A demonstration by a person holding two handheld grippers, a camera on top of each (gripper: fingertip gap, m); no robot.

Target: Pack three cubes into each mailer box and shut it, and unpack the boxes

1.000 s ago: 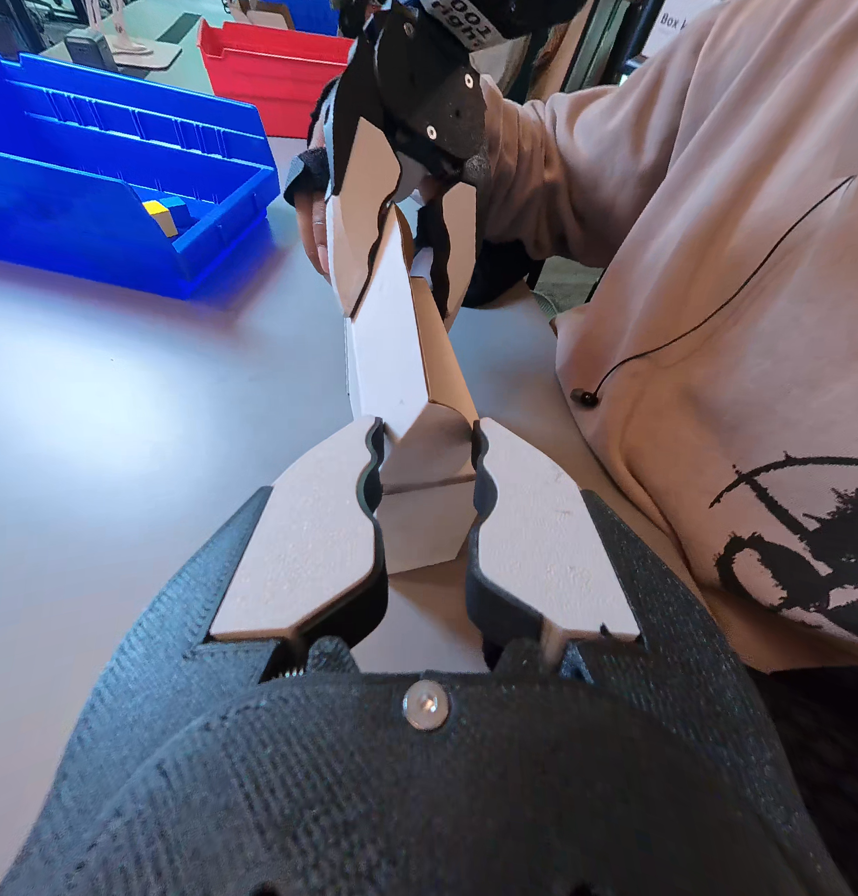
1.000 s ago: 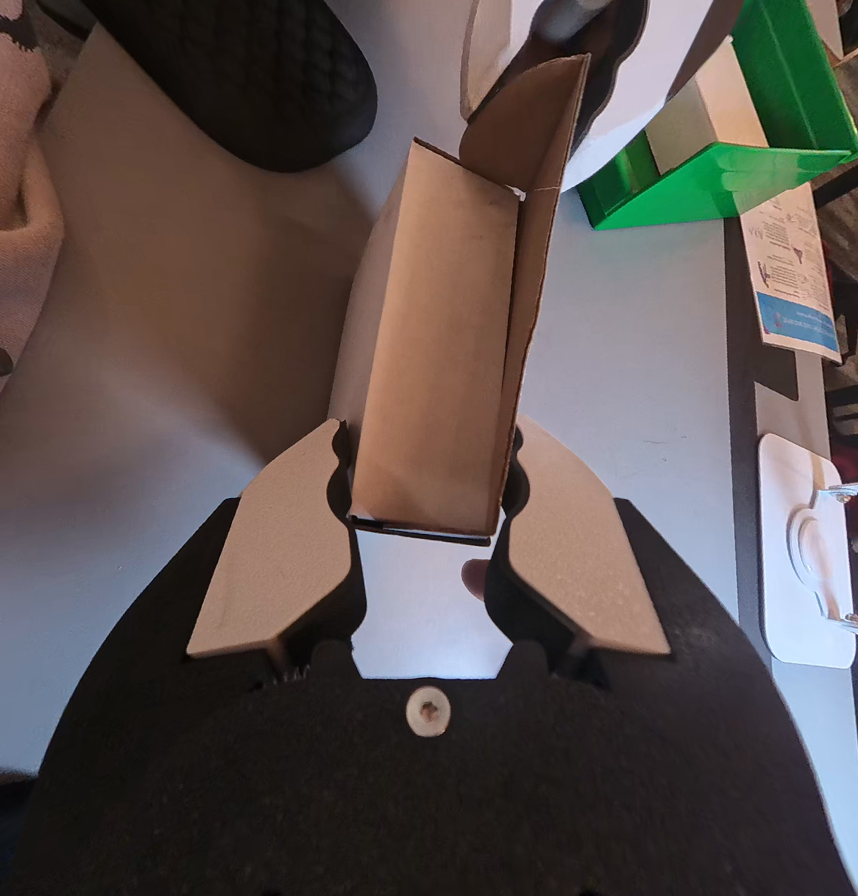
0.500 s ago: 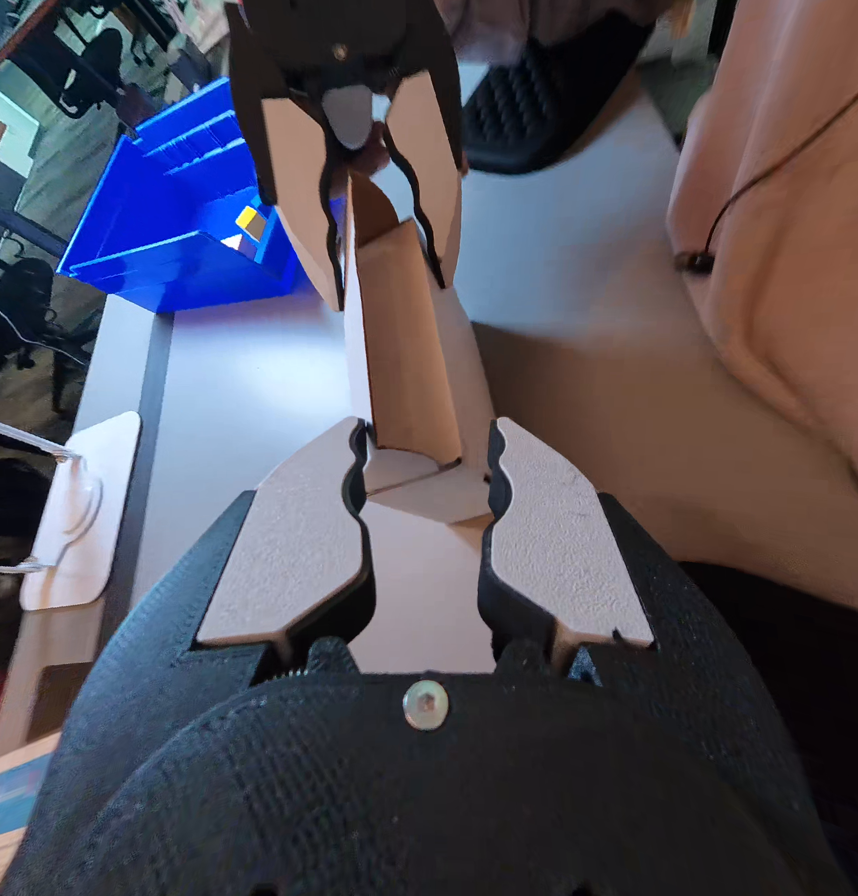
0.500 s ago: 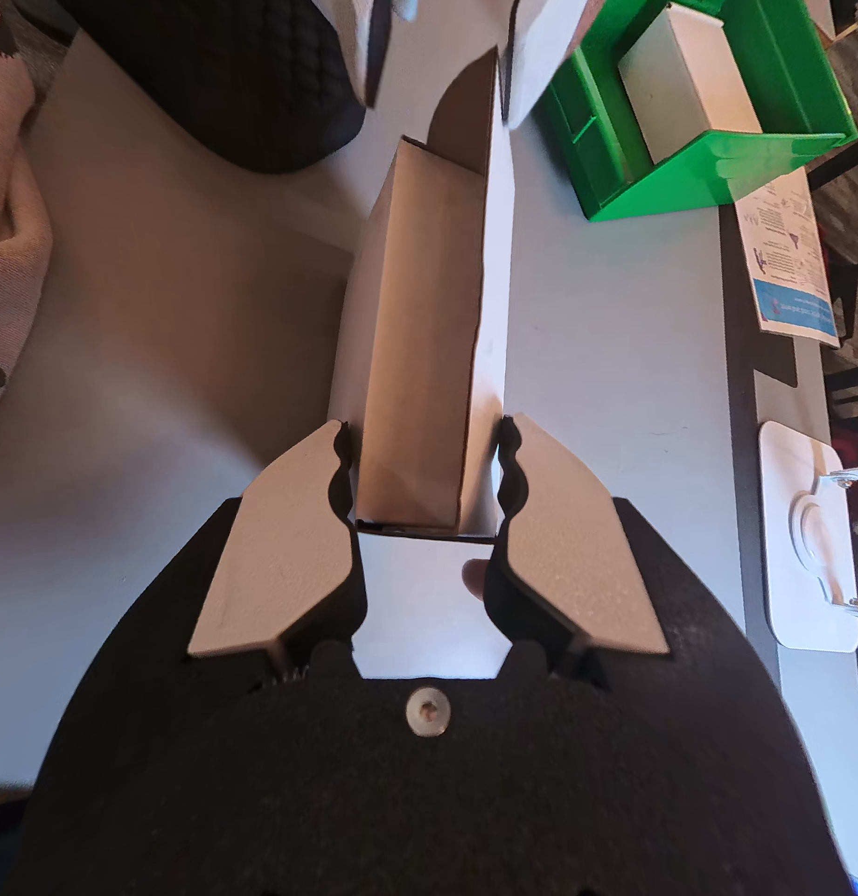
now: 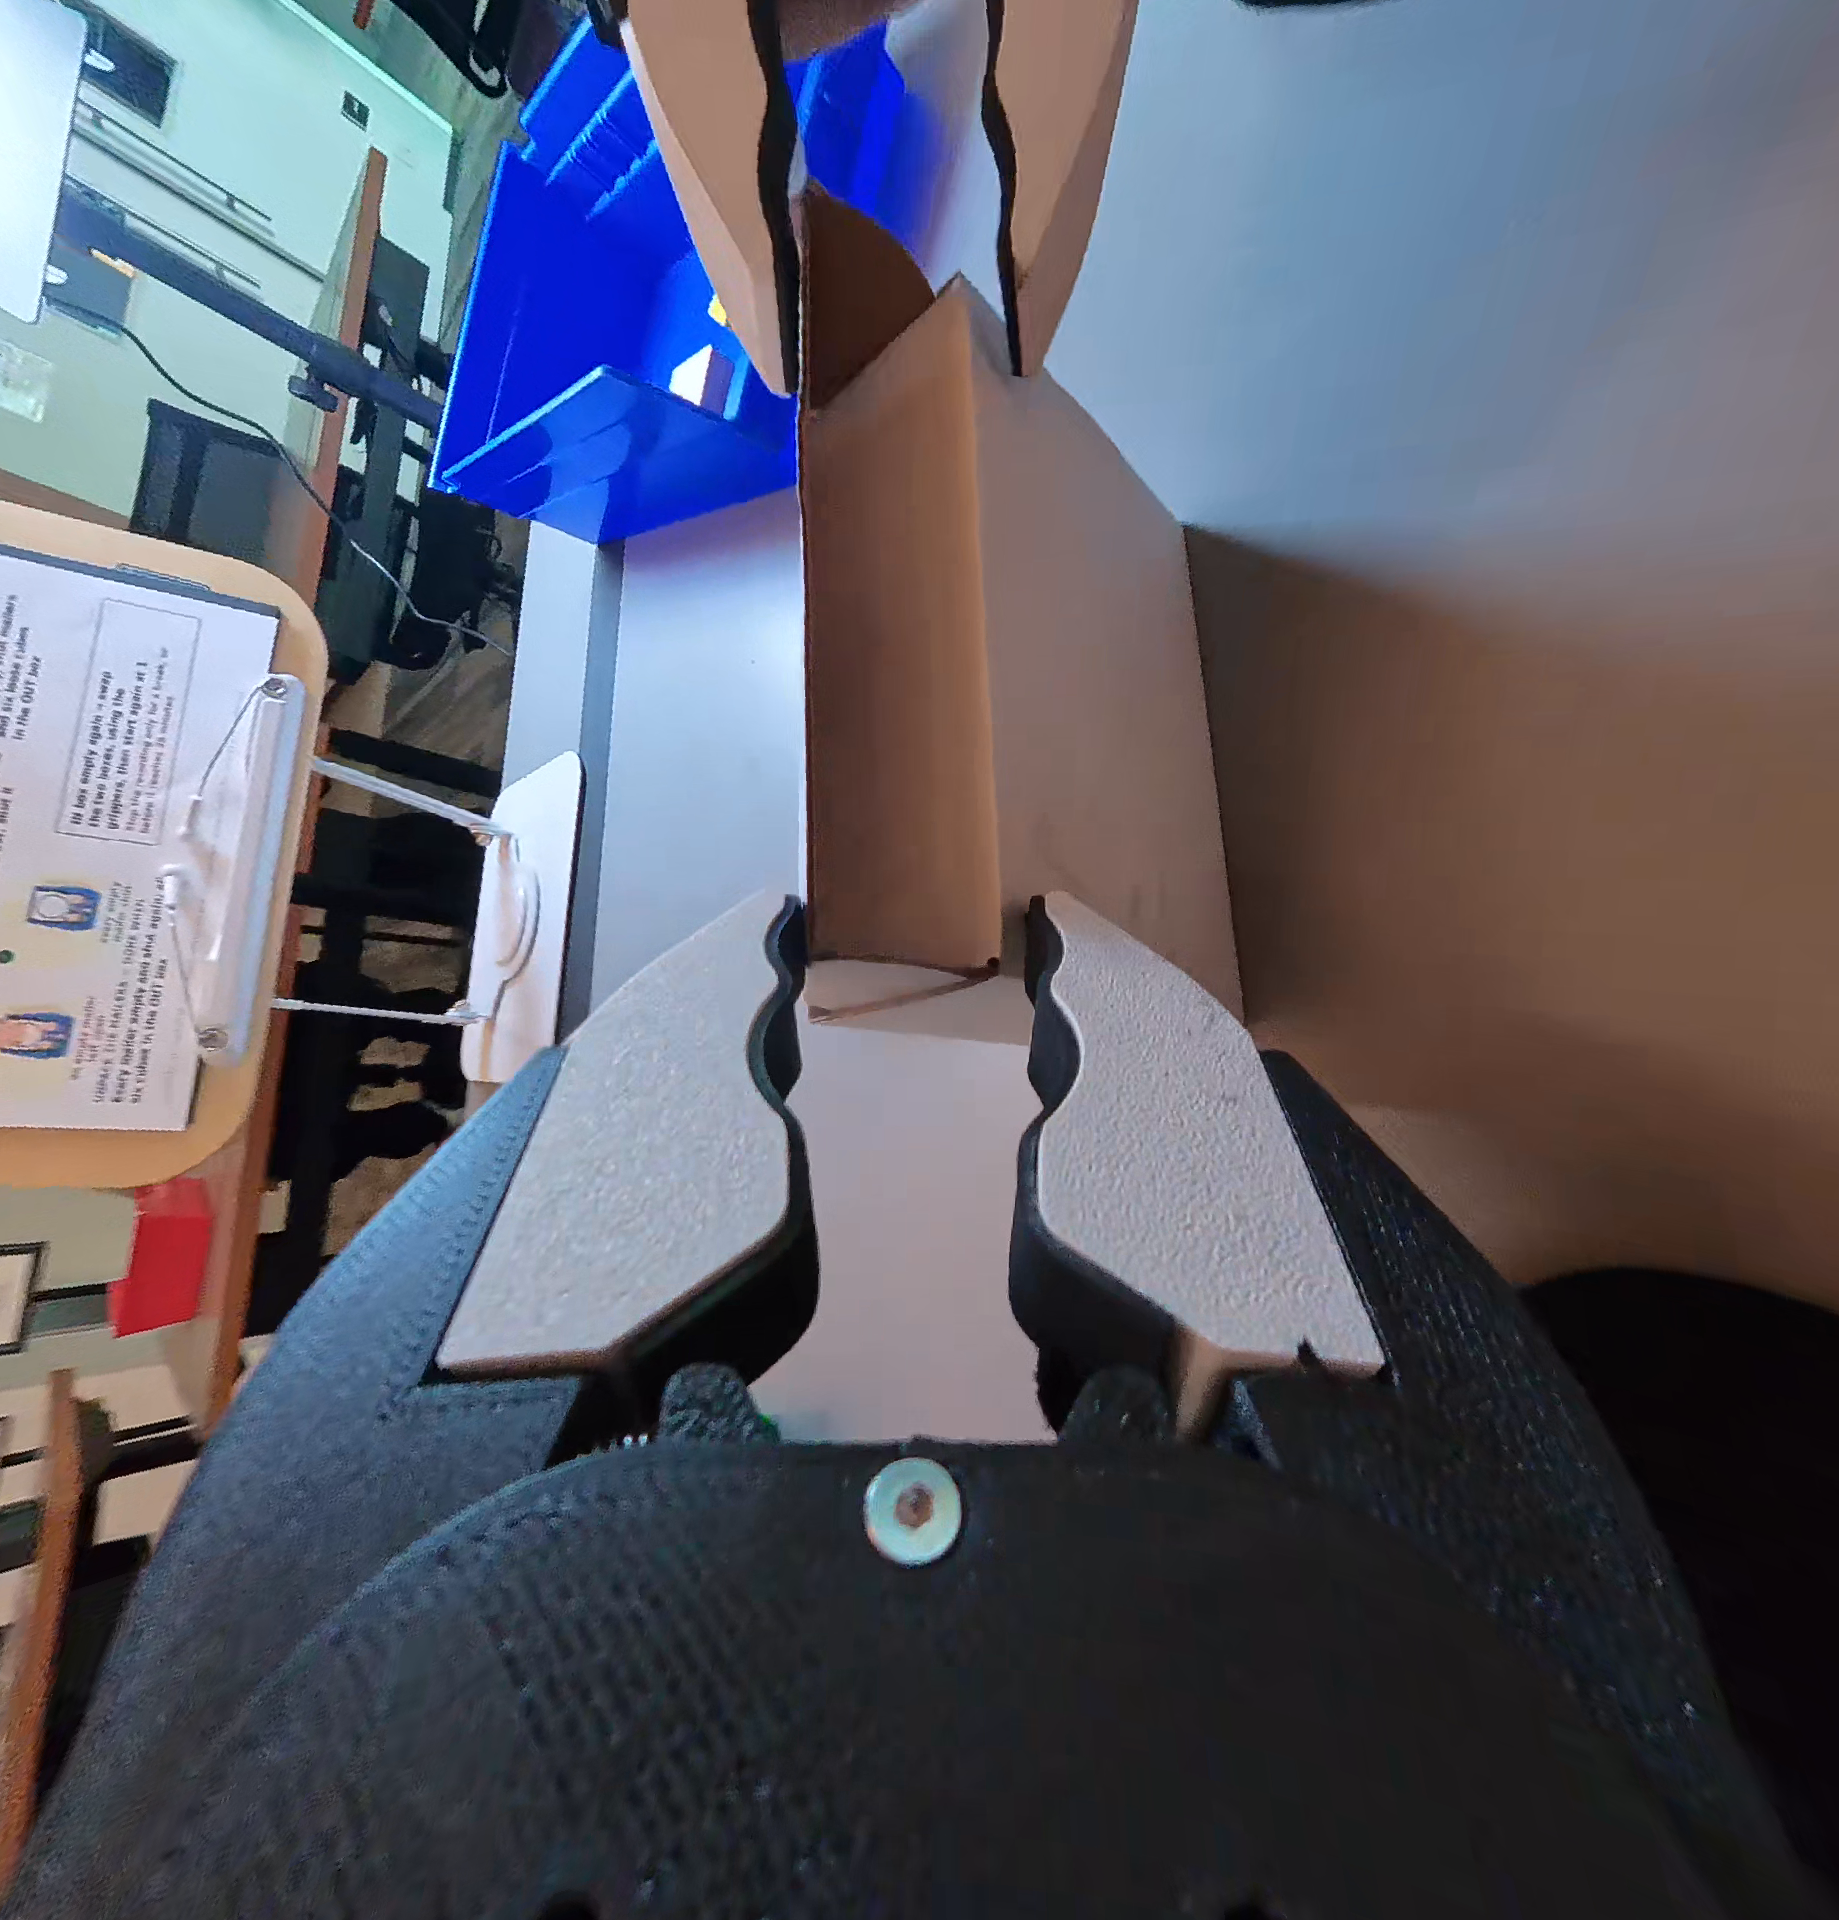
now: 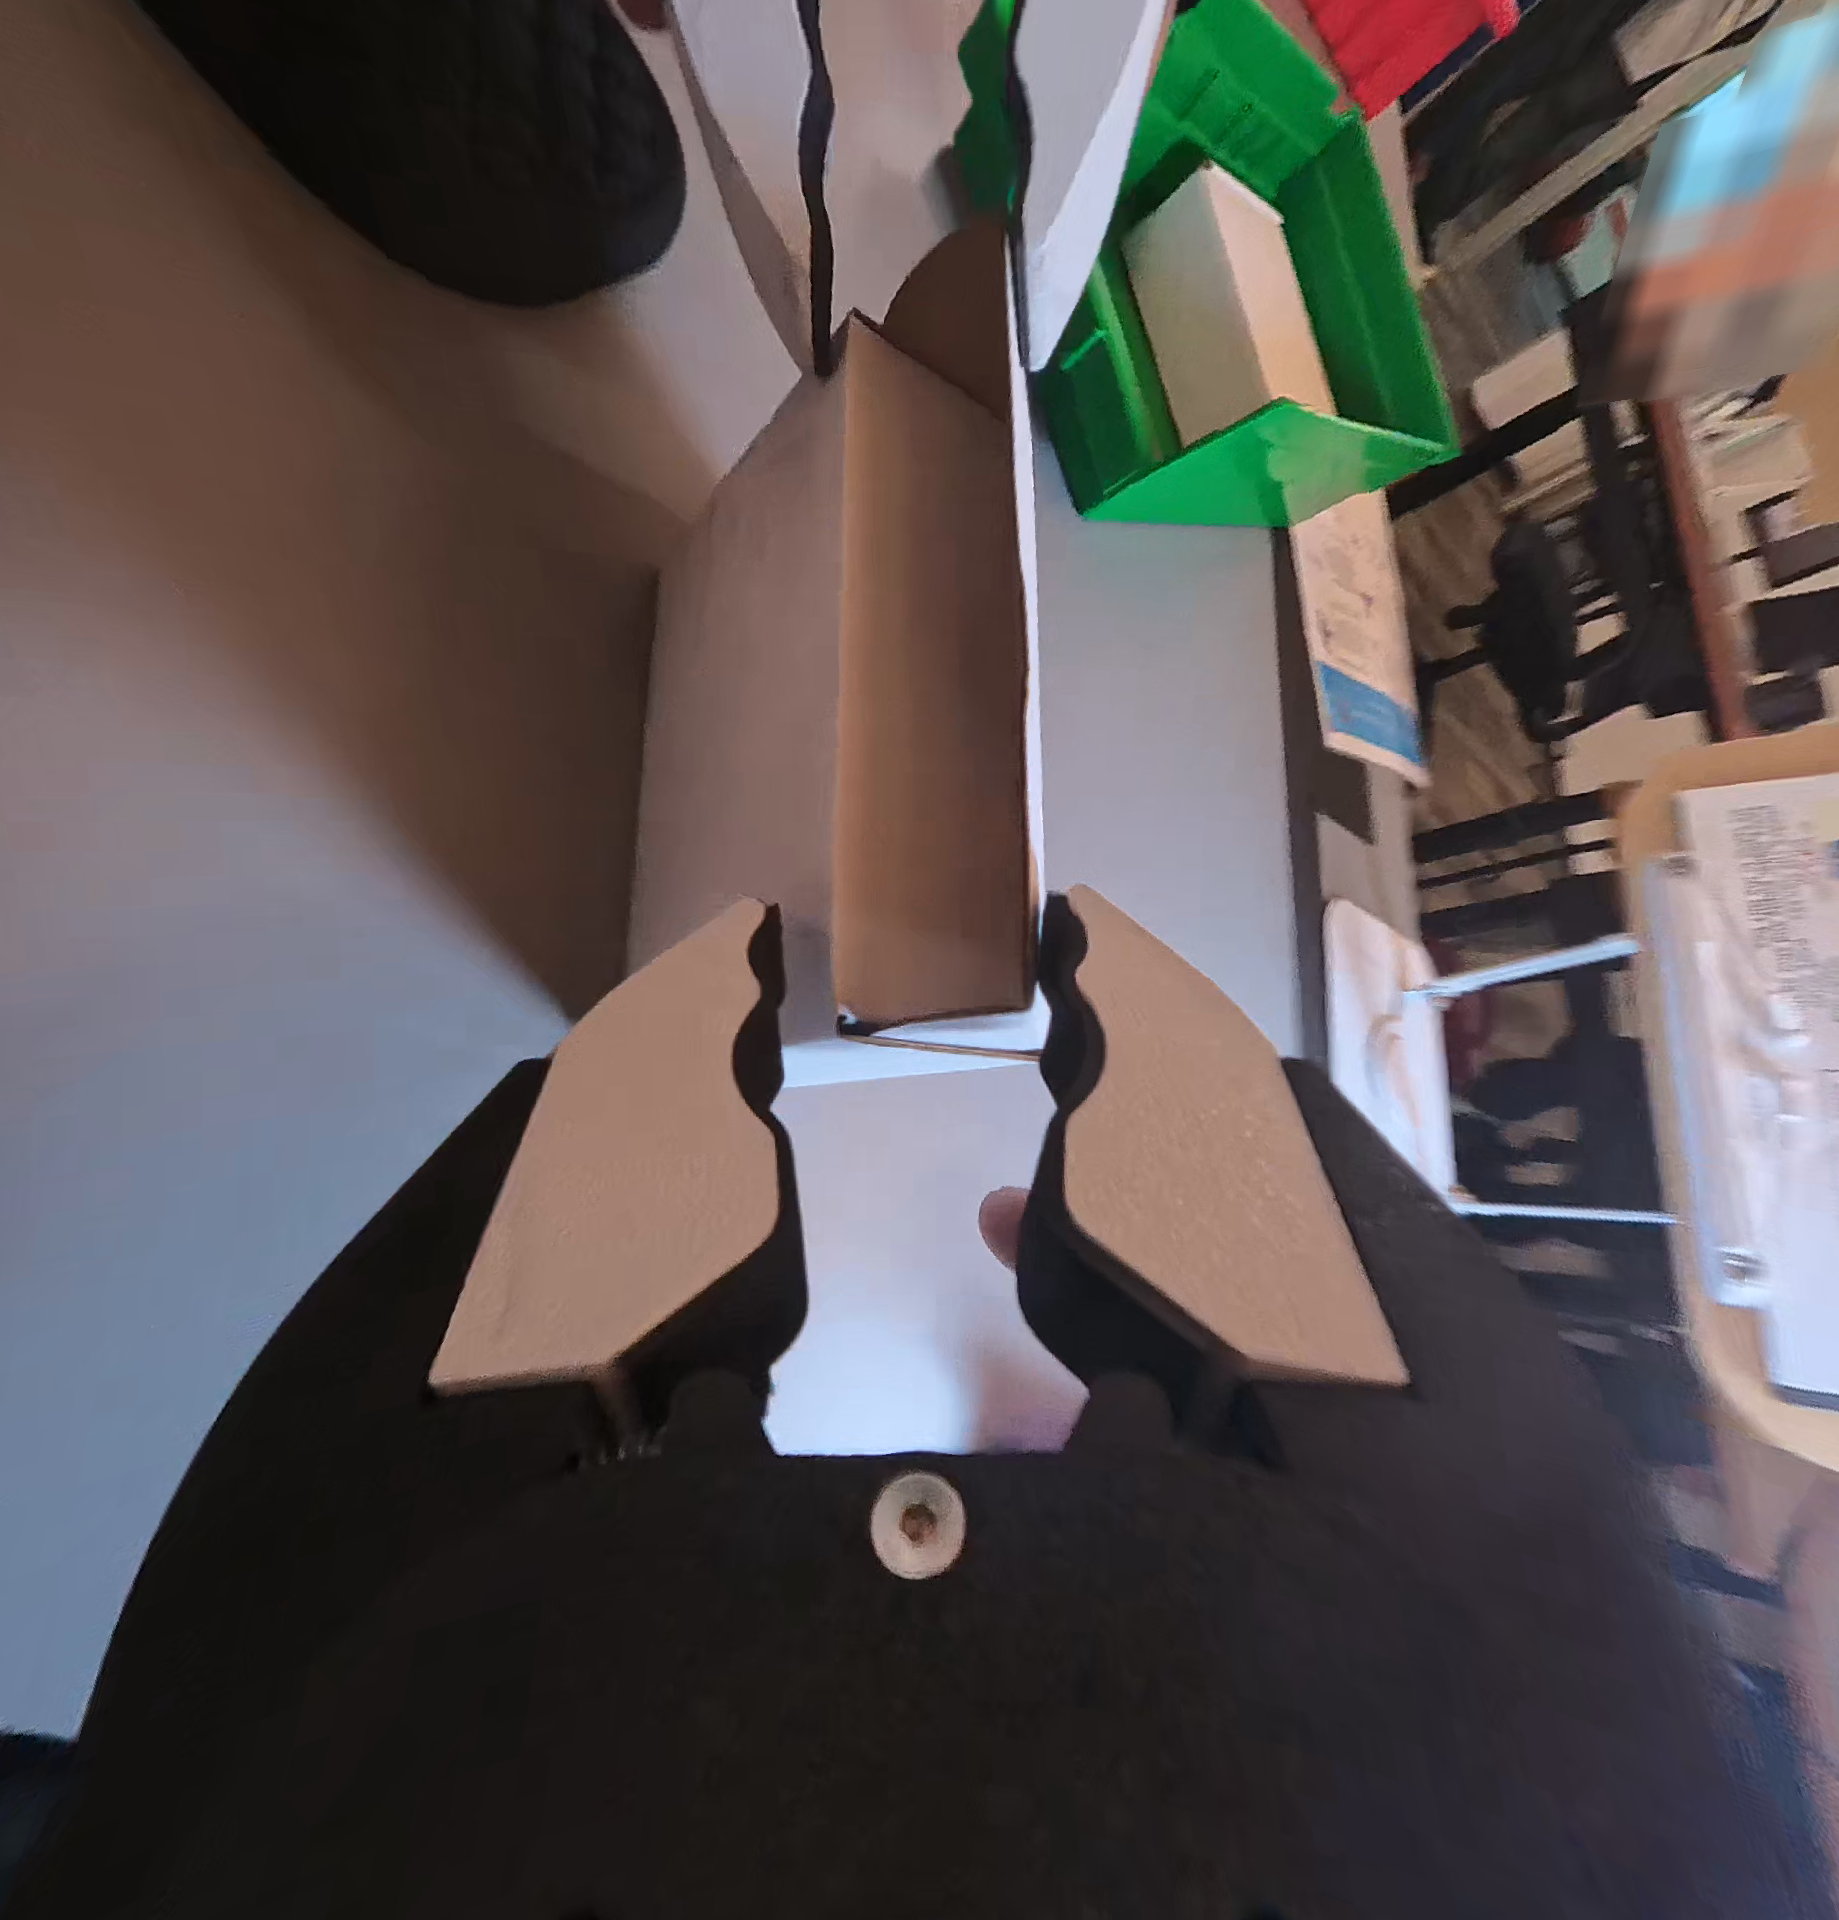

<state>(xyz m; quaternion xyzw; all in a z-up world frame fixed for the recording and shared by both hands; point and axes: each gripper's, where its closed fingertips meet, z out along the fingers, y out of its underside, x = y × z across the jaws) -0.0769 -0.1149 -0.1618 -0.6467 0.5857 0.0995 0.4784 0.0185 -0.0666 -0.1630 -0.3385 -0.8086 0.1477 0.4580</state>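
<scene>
1. Far left in the left wrist view, a clipboard with a printed sheet [image 5: 115, 831] sits past the tabletop [image 5: 676, 748] edge, with a white stand [image 5: 525, 904] at that edge.
2. A blue bin [image 5: 582, 343] rests near the tabletop's far edge, small cubes [image 5: 712, 358] inside it; bare surface lies between it and the box.
3. The left tongs [image 5: 910, 966] are clenched on the near end of the mailer box [image 5: 899, 675], which is held in the air between both tools, brown inside showing.
4. The right tongs [image 5: 894, 291] grasp its far end, beside a raised rounded flap.
5. In the right wrist view, the right tongs [image 6: 910, 966] pinch the box [image 6: 930, 675] end; open tabletop [image 6: 1154, 727] runs right to the edge.
6. A green bin [image 6: 1341, 457] near that edge holds a white box [image 6: 1221, 312].
</scene>
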